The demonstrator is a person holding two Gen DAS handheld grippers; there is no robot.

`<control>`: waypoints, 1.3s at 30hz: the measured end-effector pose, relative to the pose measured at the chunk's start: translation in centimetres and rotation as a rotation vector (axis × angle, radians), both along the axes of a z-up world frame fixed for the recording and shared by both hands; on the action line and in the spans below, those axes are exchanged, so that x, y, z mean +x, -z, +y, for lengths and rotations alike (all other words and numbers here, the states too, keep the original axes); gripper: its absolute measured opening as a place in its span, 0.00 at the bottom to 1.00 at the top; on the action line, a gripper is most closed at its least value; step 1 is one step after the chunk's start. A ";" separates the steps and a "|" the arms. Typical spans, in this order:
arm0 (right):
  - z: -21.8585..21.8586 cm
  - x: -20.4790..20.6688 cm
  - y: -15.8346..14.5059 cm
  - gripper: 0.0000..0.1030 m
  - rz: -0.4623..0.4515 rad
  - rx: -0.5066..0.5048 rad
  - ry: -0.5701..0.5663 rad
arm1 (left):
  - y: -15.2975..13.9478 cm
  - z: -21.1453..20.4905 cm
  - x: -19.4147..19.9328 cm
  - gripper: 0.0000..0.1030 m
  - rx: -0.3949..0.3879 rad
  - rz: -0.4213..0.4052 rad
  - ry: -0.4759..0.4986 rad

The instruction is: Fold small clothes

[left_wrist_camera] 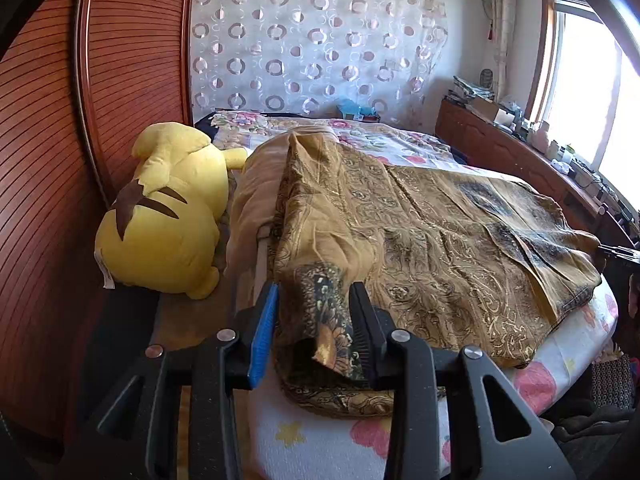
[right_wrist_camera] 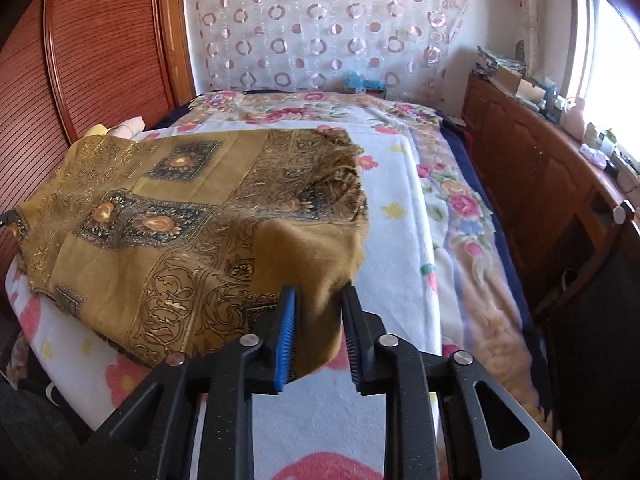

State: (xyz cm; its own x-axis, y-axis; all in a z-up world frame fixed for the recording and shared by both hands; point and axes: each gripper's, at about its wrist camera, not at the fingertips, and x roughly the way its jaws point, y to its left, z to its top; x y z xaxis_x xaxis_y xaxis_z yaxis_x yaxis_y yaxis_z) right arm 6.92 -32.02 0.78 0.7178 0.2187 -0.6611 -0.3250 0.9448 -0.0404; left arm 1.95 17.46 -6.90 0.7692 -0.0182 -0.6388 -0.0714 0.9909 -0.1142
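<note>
A golden-brown patterned cloth (left_wrist_camera: 420,232) lies spread over the bed; it also shows in the right wrist view (right_wrist_camera: 168,216). My left gripper (left_wrist_camera: 314,296) has its jaws around the cloth's near left corner, with a gap between the pads and bunched fabric in it. My right gripper (right_wrist_camera: 318,300) has its jaws around the cloth's near right corner, which is lifted and blurred. The jaws stand partly apart with fabric between them.
A yellow plush toy (left_wrist_camera: 168,208) lies left of the cloth against the wooden headboard (left_wrist_camera: 60,160). The bed has a white flowered blanket (right_wrist_camera: 400,240). A wooden cabinet (right_wrist_camera: 540,184) with clutter runs along the right under the window. A circle-patterned curtain (left_wrist_camera: 312,40) hangs behind.
</note>
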 end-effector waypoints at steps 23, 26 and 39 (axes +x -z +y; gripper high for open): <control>8.2 -2.5 3.5 0.46 -0.012 -0.005 -0.162 | 4.0 -0.2 1.1 0.39 0.027 0.116 -0.021; 8.5 -2.2 4.1 0.46 0.001 -0.001 -0.164 | 4.4 -0.2 1.1 0.39 0.021 0.123 -0.023; 9.1 -1.5 5.2 0.46 0.016 -0.016 -0.154 | 5.0 -0.1 0.9 0.40 0.011 0.144 -0.041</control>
State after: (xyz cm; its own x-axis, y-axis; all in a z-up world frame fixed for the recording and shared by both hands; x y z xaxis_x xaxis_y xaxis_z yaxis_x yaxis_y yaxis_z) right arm 5.42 -22.89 -4.40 0.6658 0.3152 -0.6763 -0.4670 0.8830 -0.0483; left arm 2.82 17.35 -11.87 0.6698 0.0190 -0.7423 -0.1262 0.9880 -0.0886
